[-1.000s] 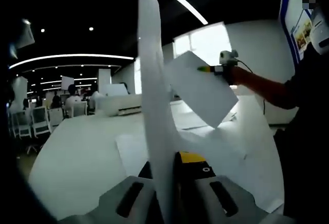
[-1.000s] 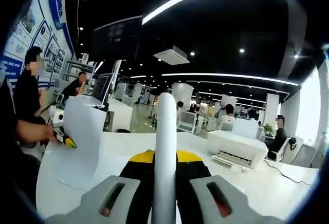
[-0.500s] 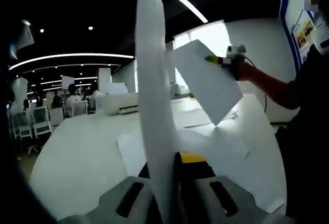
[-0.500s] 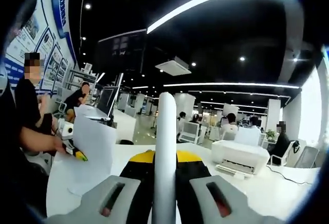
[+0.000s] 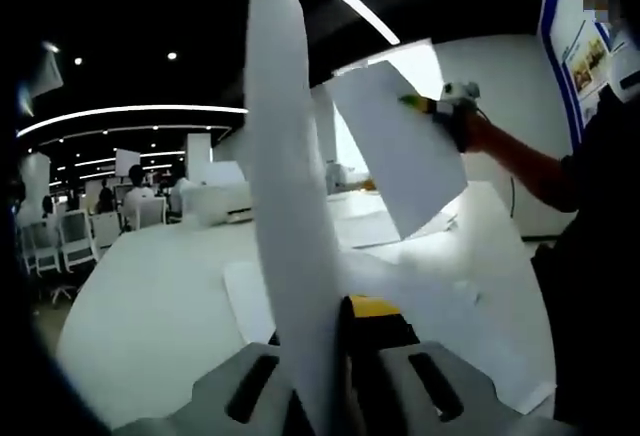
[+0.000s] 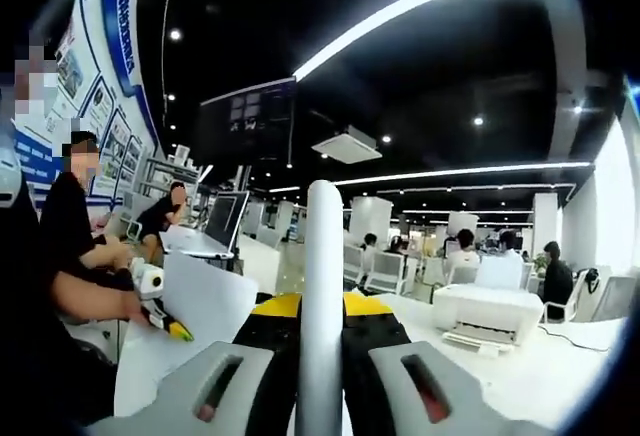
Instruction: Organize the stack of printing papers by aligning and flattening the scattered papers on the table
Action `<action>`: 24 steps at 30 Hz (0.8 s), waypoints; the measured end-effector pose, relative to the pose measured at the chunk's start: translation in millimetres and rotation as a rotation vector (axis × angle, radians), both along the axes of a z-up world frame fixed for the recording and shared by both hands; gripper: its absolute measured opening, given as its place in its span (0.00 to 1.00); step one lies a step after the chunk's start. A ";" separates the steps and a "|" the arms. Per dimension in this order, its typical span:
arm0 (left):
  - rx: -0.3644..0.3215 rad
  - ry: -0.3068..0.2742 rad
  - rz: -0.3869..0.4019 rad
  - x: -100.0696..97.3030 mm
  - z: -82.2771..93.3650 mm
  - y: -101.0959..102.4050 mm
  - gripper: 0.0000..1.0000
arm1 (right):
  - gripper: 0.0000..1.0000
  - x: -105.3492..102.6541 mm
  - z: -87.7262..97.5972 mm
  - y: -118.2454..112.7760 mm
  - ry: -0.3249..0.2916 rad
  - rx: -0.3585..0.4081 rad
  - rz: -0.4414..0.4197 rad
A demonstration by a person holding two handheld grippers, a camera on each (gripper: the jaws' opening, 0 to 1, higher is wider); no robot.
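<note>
On white table [image 5: 150, 296], loose papers [image 5: 400, 286]; office w/ printer [image 6: 490, 311].

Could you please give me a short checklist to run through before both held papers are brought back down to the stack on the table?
1. Left gripper grips its sheet: ok, the paper rises edge-on from between the closed fingers.
2. Right gripper grips its sheet: ok, clamped edge-on between the fingers.
3. Both sheets lifted off the table: ok; the right gripper's sheet hangs in the air in the left gripper view.
4. Loose papers on the table aligned: not ok, they lie overlapping and askew.
5. Printer out of the landing spot: ok, it stands at the far side.
6. Held sheets uncreased: cannot tell.
</note>
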State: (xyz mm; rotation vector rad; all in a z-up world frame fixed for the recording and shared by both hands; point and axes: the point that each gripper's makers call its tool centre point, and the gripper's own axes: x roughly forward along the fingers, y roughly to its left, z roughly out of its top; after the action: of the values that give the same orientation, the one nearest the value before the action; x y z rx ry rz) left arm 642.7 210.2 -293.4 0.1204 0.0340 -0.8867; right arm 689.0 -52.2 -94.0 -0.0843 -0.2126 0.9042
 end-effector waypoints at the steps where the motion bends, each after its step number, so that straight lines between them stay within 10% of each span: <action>1: 0.003 -0.001 -0.003 -0.6 -0.2 -0.8 0.06 | 0.08 -1.3 0.9 1.8 0.000 0.005 0.005; 24: -0.007 -0.007 -0.030 -4.7 0.5 -3.9 0.06 | 0.08 -35.8 14.5 44.8 0.017 0.112 0.158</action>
State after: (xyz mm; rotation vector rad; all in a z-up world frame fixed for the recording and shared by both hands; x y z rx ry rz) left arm 638.0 206.3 -292.9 0.1176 0.0229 -0.9158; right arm 653.2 -7.4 -79.5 0.0449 -0.2563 1.0476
